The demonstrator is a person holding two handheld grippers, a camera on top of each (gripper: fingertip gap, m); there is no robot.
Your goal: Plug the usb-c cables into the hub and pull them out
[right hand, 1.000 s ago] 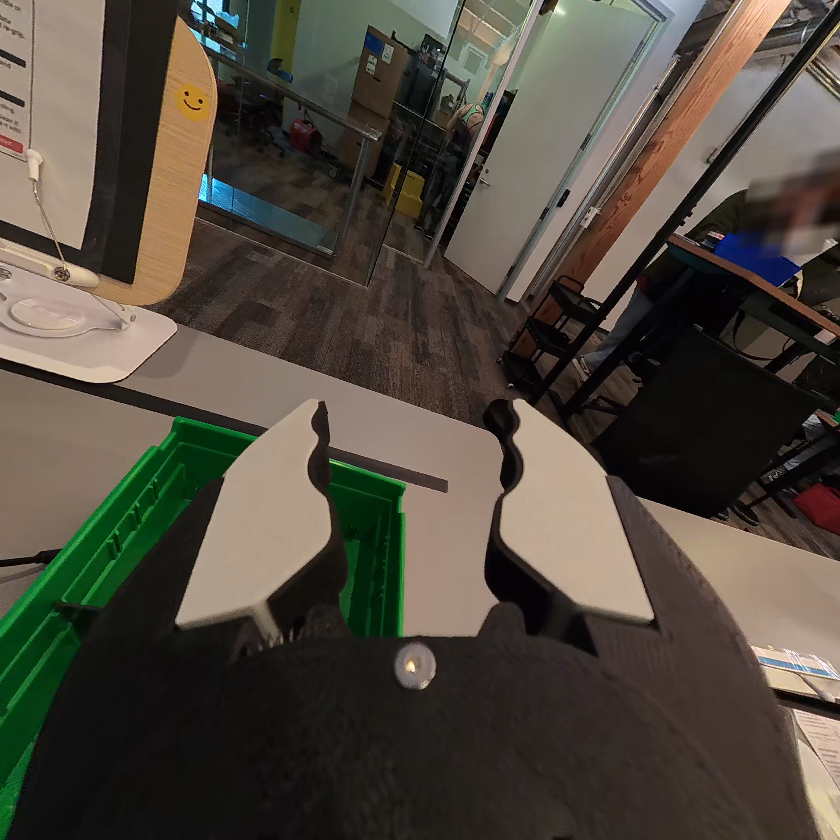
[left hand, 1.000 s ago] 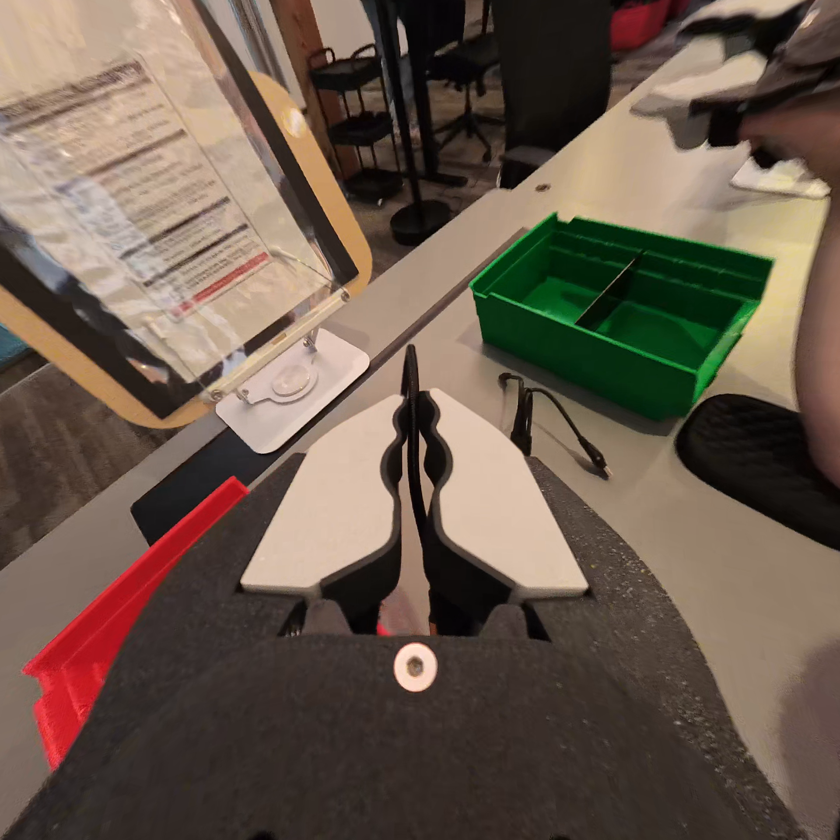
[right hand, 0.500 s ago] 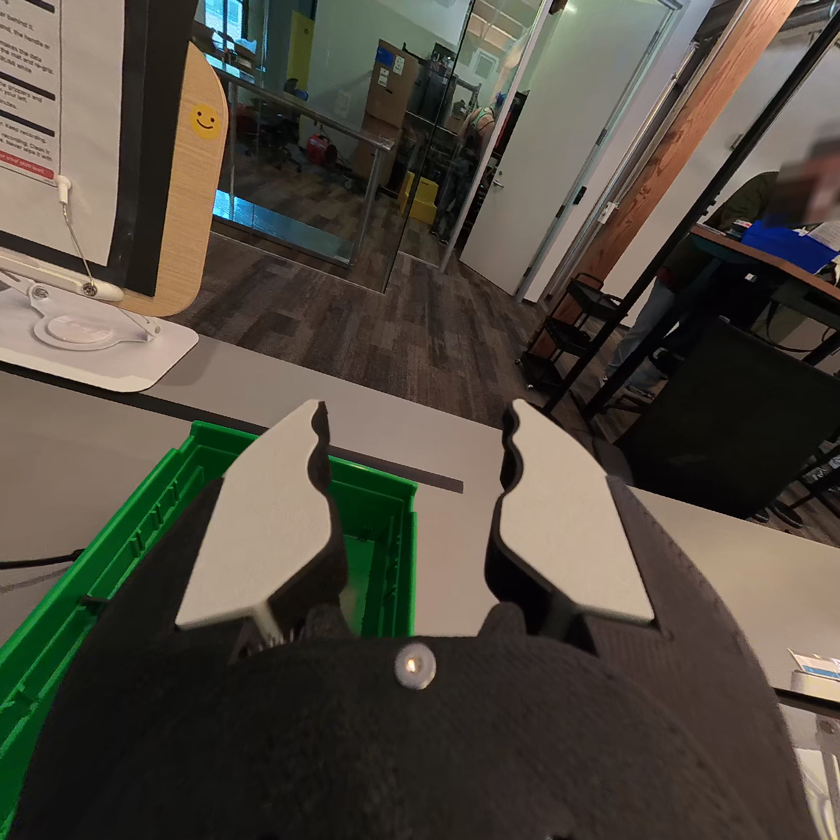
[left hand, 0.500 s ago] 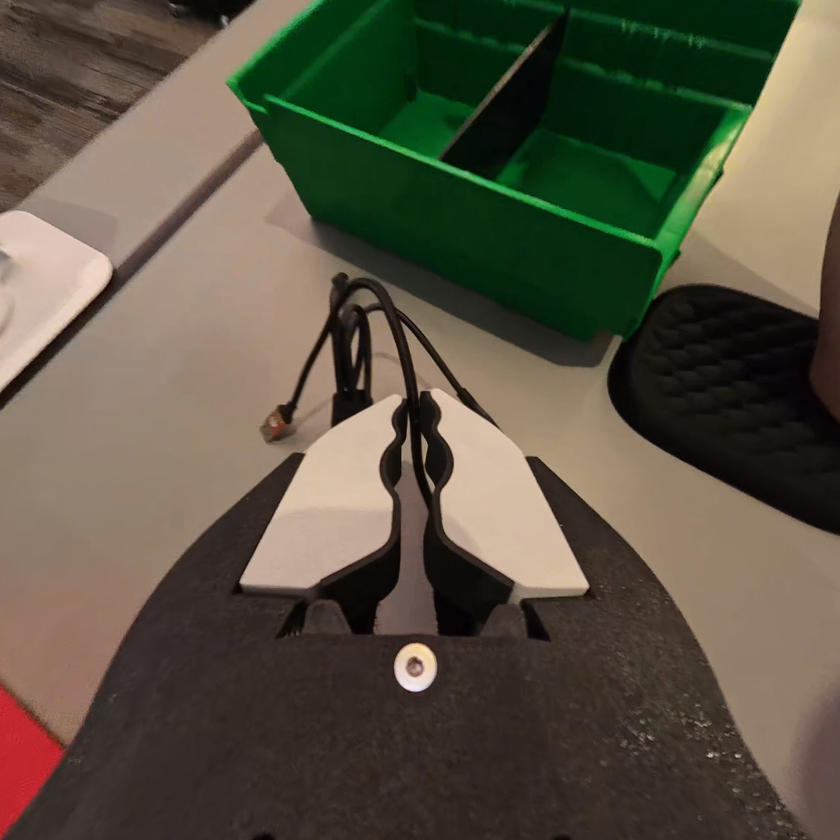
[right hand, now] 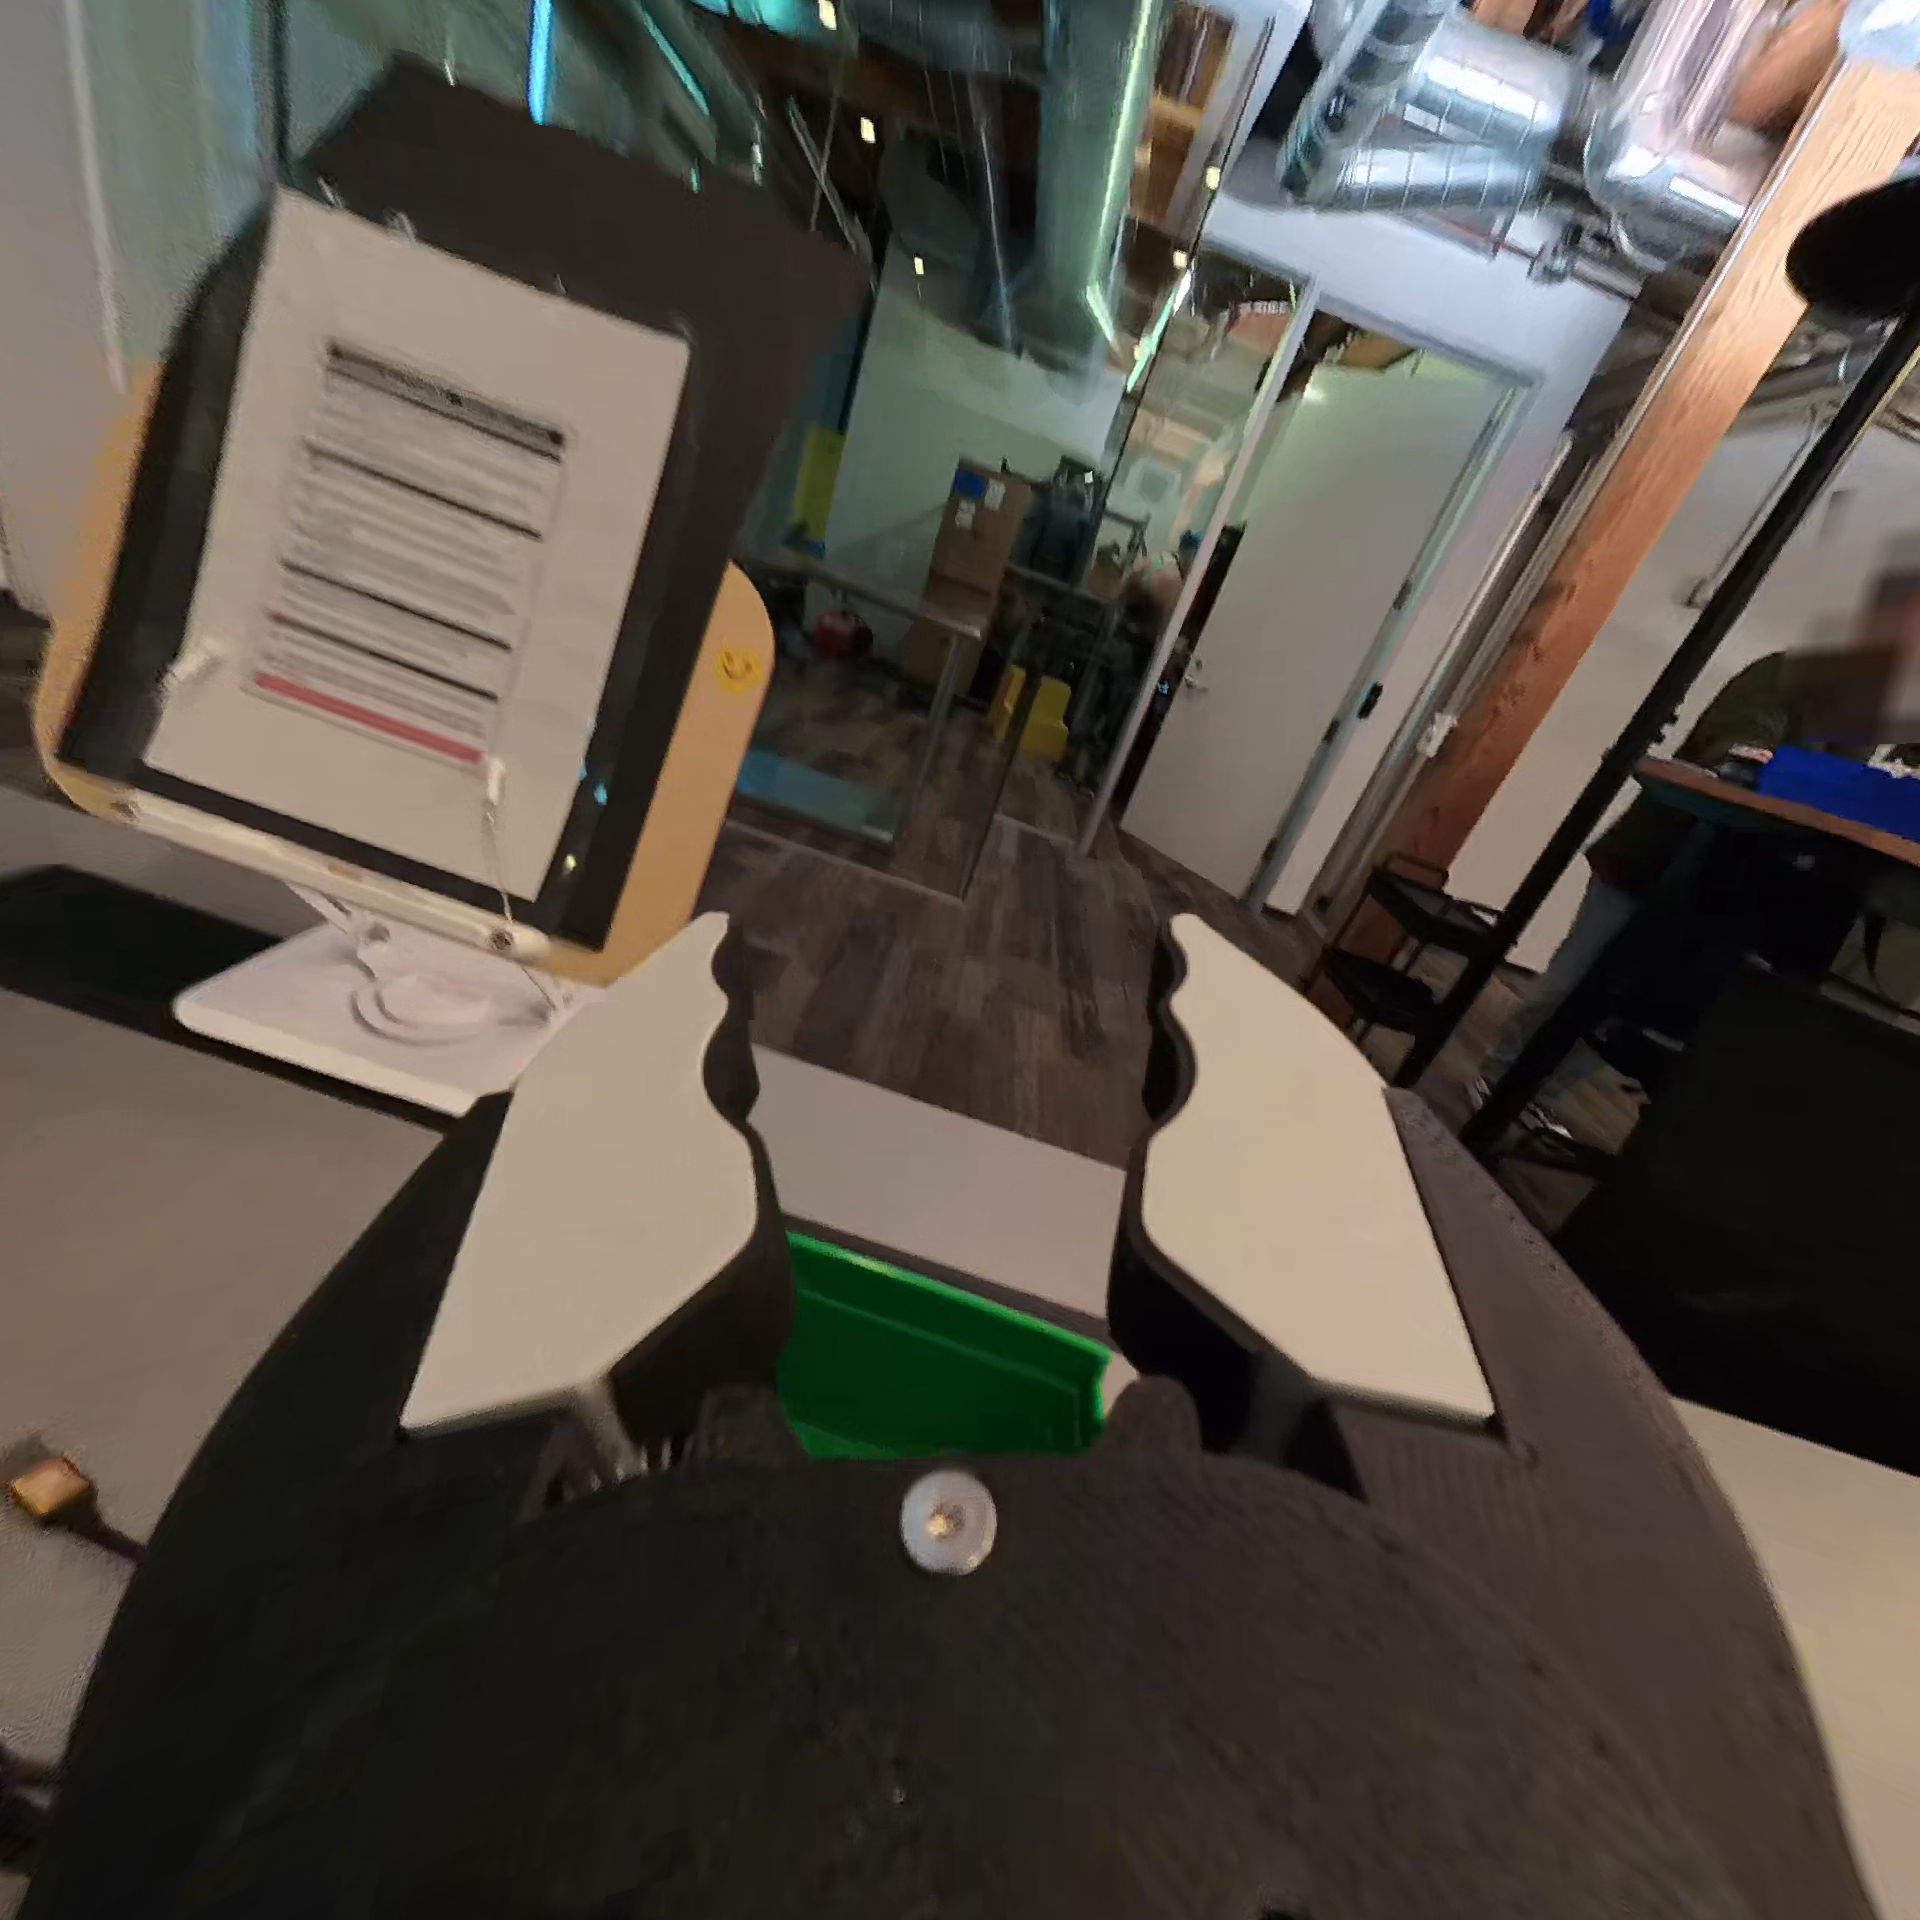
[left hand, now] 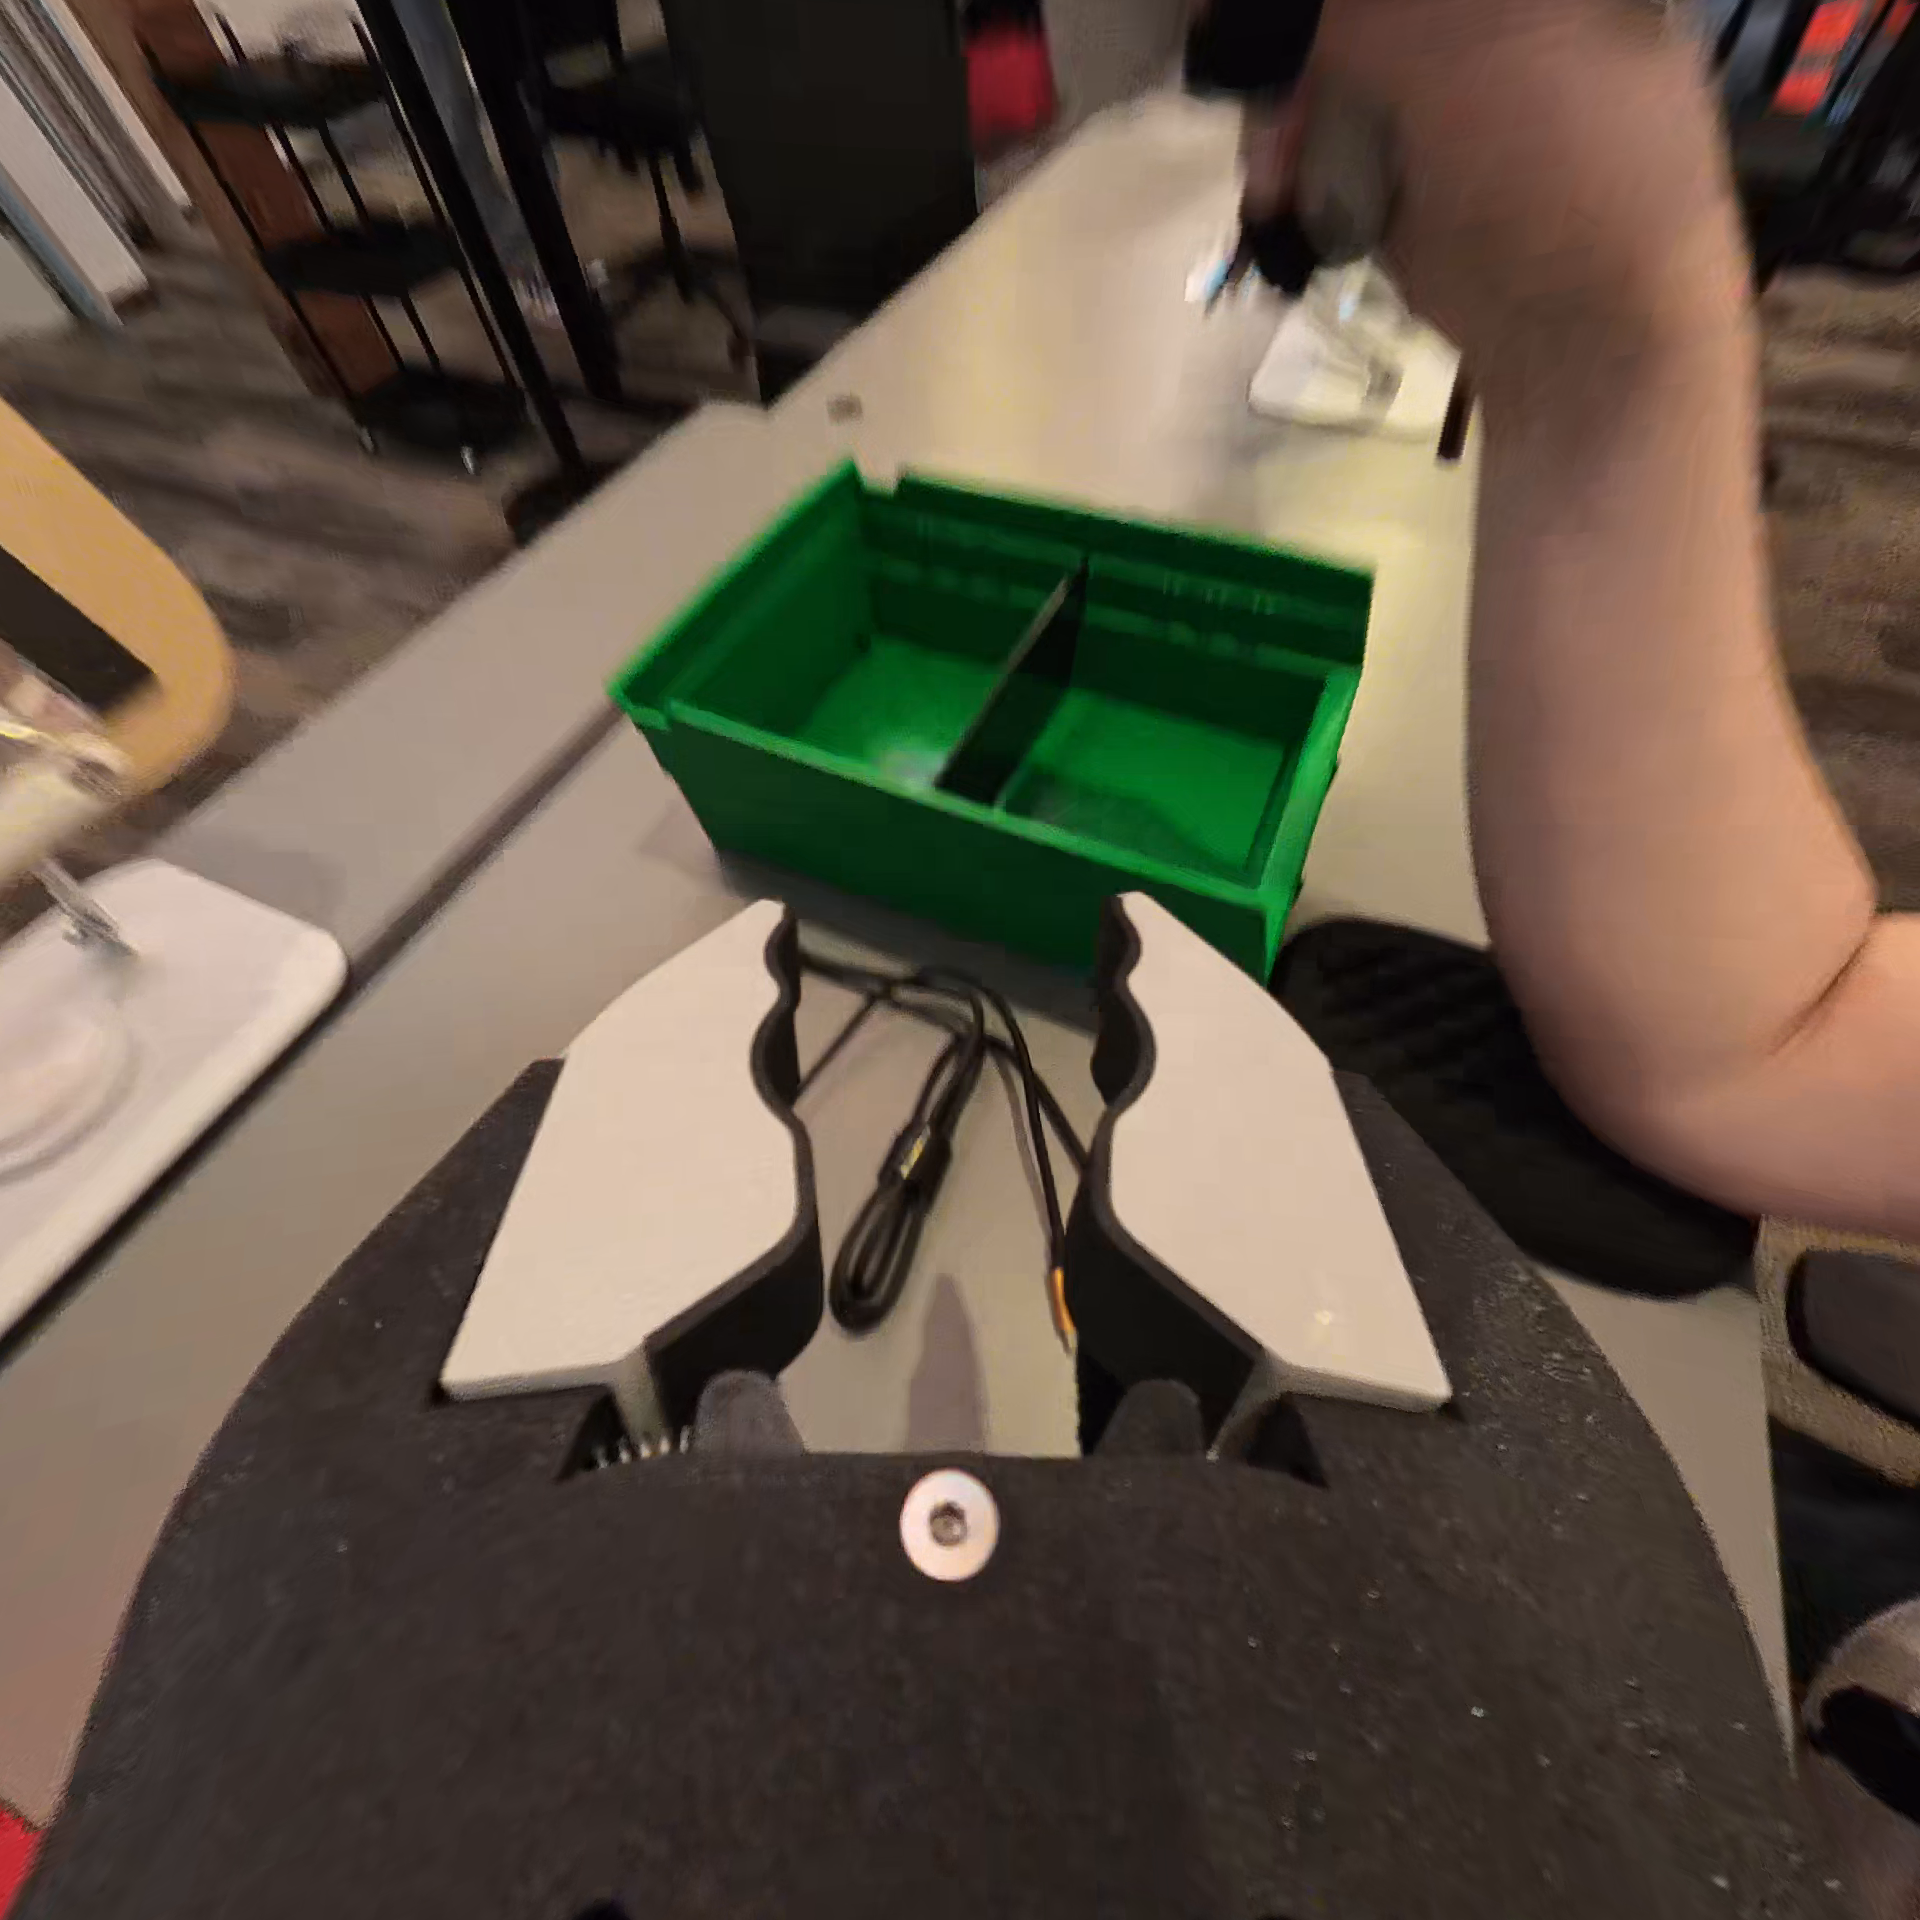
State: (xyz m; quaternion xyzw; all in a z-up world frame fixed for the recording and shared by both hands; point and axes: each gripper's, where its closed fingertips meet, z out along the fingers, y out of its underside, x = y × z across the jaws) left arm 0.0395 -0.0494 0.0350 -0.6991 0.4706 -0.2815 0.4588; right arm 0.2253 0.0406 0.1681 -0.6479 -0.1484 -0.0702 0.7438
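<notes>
Left gripper [left hand: 945, 935] hangs with fingers spread wide, nothing pinched, the black cables [left hand: 935, 1122] lying loose on the table just before the green bin [left hand: 862, 831]. Right gripper [right hand: 940, 945] gapes empty above that bin. No hub visible; next, probably regrasp a plug.

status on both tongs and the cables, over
Left tongs open, empty. Right tongs open, empty, above green bin. Black cables loose on grey table, before the bin. No hub seen; a forearm right of bin.
</notes>
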